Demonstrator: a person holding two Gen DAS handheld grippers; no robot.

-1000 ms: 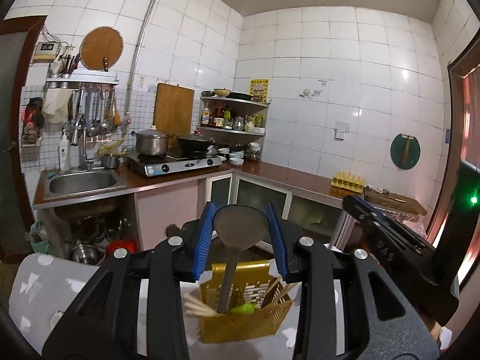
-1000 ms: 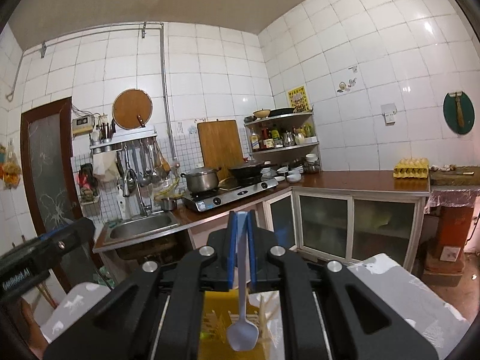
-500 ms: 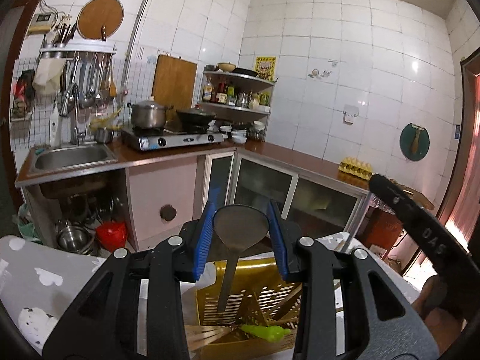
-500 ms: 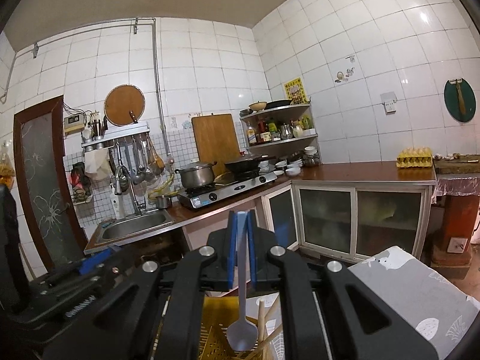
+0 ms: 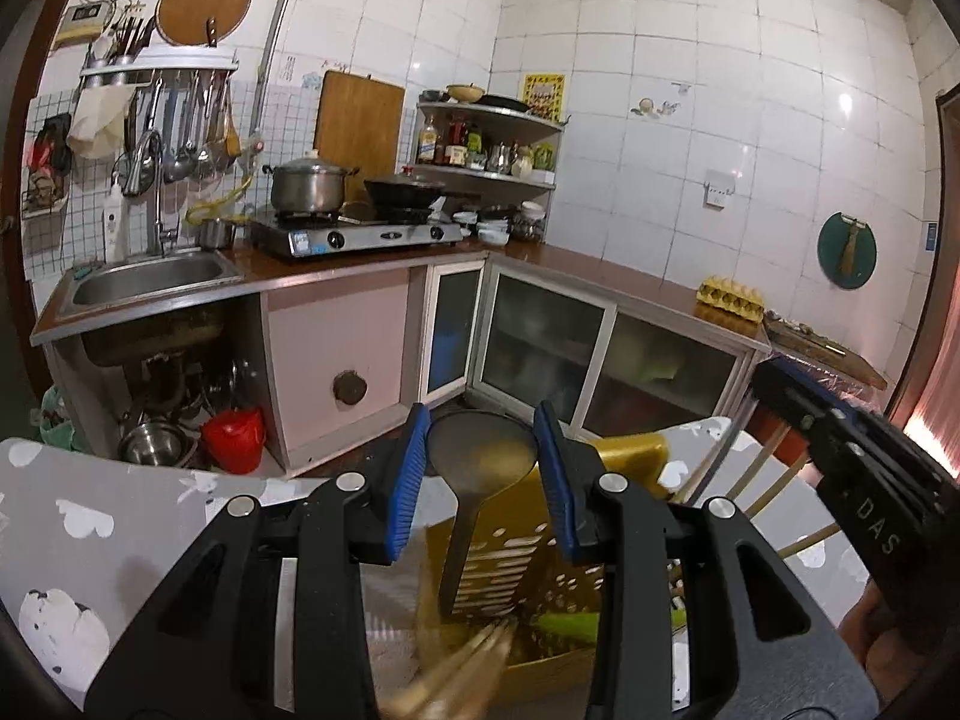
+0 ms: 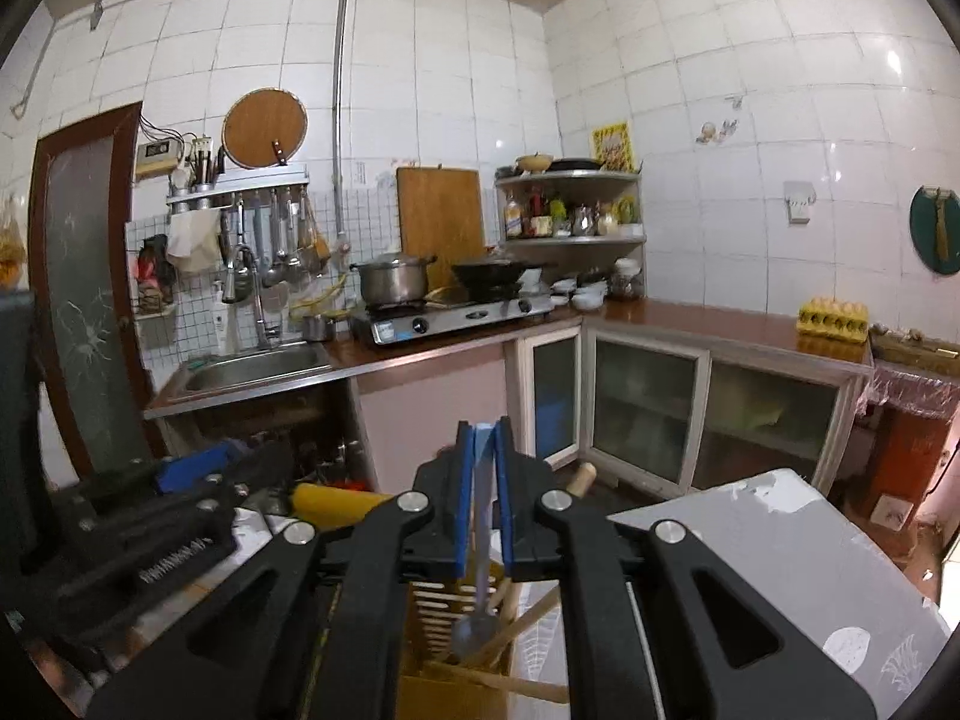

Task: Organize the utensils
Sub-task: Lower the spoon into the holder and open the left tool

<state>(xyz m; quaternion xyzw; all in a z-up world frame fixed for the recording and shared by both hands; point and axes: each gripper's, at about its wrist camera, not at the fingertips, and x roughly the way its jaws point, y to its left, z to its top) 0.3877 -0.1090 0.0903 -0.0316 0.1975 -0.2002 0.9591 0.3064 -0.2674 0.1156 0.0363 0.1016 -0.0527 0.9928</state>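
Left wrist view: the left hand-held gripper (image 5: 482,468) clamped the grey metal ladle (image 5: 480,450) by its bowl, handle angled down into the yellow slotted plastic utensil basket (image 5: 630,456) on the grey patterned tabletop (image 5: 120,516).

Right wrist view: the right hand-held gripper (image 6: 482,504) pinched the pale blue plastic spoon (image 6: 477,624), bowl hanging inside the basket (image 6: 432,612) among wooden chopsticks (image 6: 528,618).

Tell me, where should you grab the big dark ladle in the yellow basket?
Grab the ladle by its bowl, from above. It stands nearly upright in the yellow basket, bowl up, its handle running down among chopsticks where fingers hardly fit. The left tool already has a blue pad on each side of the bowl.
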